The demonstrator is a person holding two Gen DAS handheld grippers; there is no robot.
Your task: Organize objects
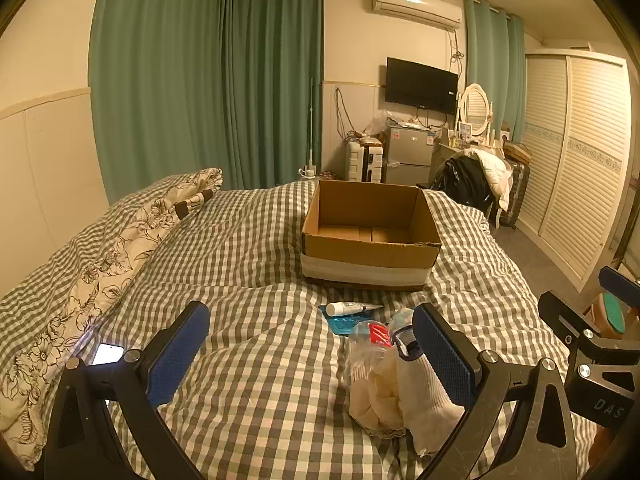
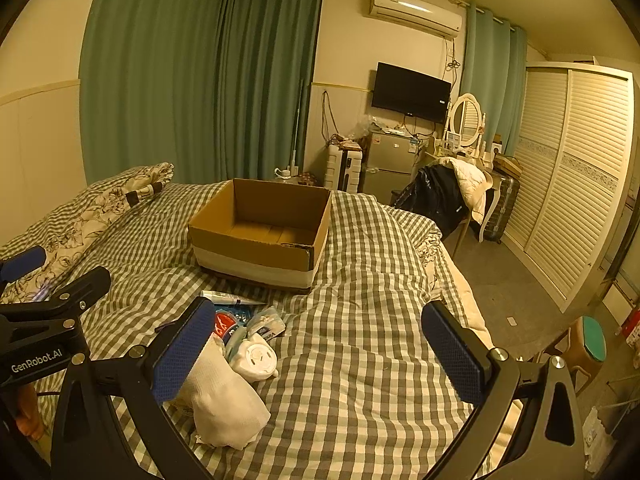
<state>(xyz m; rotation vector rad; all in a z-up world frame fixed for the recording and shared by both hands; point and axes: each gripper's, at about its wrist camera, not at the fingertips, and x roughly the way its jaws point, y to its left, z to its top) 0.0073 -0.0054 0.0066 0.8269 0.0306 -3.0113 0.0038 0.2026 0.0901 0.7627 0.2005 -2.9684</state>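
Note:
An open, empty cardboard box [image 1: 370, 248] [image 2: 256, 246] sits on the checked bed. In front of it lies a small pile: a white tube [image 1: 352, 308] [image 2: 232, 299], a blue blister pack [image 1: 345, 323], a plastic bottle with a red label [image 1: 370, 340] [image 2: 225, 324], a white sock [image 1: 424, 396] [image 2: 224, 404], cream cloth [image 1: 376, 396] and a white round object [image 2: 256, 362]. My left gripper [image 1: 316, 360] is open above the bed, the pile just inside its right finger. My right gripper [image 2: 320, 354] is open, the pile at its left finger.
A floral pillow [image 1: 100, 272] and a lit phone [image 1: 107, 354] lie on the bed's left. A wardrobe [image 2: 576, 184], a chair with clothes [image 2: 452, 196], a fridge [image 2: 386, 168] and a stool [image 2: 588, 344] stand right of the bed [image 2: 360, 360].

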